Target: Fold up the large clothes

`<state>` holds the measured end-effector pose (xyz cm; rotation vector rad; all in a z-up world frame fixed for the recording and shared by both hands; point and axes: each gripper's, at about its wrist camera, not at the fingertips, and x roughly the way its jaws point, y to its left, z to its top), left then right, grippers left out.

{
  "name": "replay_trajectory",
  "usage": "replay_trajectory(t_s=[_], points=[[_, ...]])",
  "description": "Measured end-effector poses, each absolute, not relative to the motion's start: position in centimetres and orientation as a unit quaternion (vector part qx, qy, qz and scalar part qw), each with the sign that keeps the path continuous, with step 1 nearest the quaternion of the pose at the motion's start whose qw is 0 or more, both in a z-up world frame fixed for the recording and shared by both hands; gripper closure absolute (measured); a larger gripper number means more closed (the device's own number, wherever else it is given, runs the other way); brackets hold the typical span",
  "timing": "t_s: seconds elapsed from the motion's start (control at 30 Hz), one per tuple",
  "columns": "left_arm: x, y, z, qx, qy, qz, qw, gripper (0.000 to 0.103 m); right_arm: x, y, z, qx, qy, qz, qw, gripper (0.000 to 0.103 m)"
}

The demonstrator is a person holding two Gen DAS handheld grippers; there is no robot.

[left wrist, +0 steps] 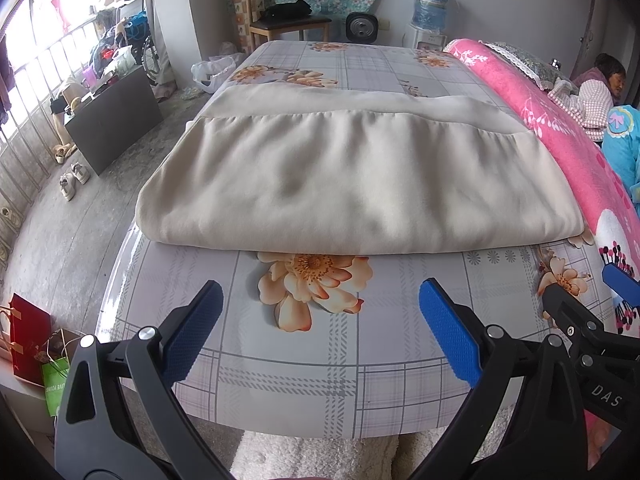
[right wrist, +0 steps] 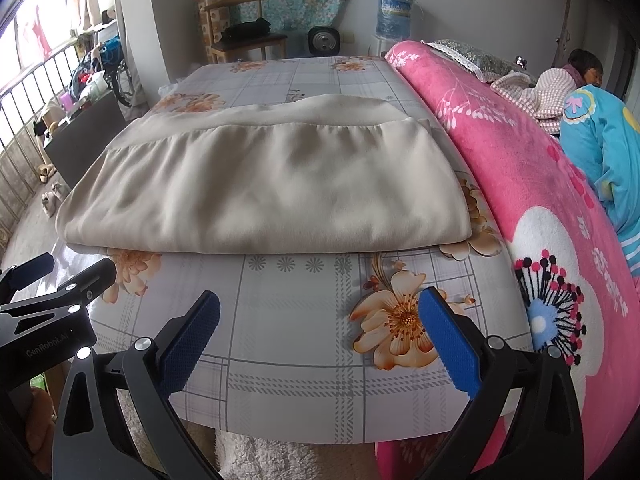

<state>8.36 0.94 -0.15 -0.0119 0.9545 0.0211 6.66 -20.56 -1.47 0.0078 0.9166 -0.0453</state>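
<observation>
Take the beige garment (left wrist: 352, 176) as your landmark; it lies flat on the floral tablecloth (left wrist: 304, 360), already doubled over, with a rounded fold along its near edge and a gathered seam running across its far part. A single layer reaches out past that seam toward the far end of the table. It looks to have been laid square to you so both near corners can be reached at once, which suggests another fold is meant to follow.

On the left of the garment, your left gripper (left wrist: 318, 328) sits short of the near fold, over bare cloth and an orange printed flower. Its fingers are spread wide and hold nothing. The fold lies beyond the fingertips, clear of them and not between them.

To the right, your right gripper (right wrist: 319, 330) is level with its partner and just beside it, also short of the near fold. Its fingers stand wide and empty too. From its view the garment's right near corner (right wrist: 460, 236) is ahead of the fingertips and apart from them.

Right of the garment, a pink blanket (right wrist: 520, 168) runs alongside, almost touching the garment's right edge, so that corner leaves you little room.
</observation>
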Motion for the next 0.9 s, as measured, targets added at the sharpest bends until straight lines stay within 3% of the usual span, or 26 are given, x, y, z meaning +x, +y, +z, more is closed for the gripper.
replay_trajectory(t_s=[0.9], points=[[8.36,1.16,-0.14,-0.005,0.459,0.012,0.888,0.008,6.64,-20.72,-1.59,0.003,0.443,-0.022,0.896,0.006]])
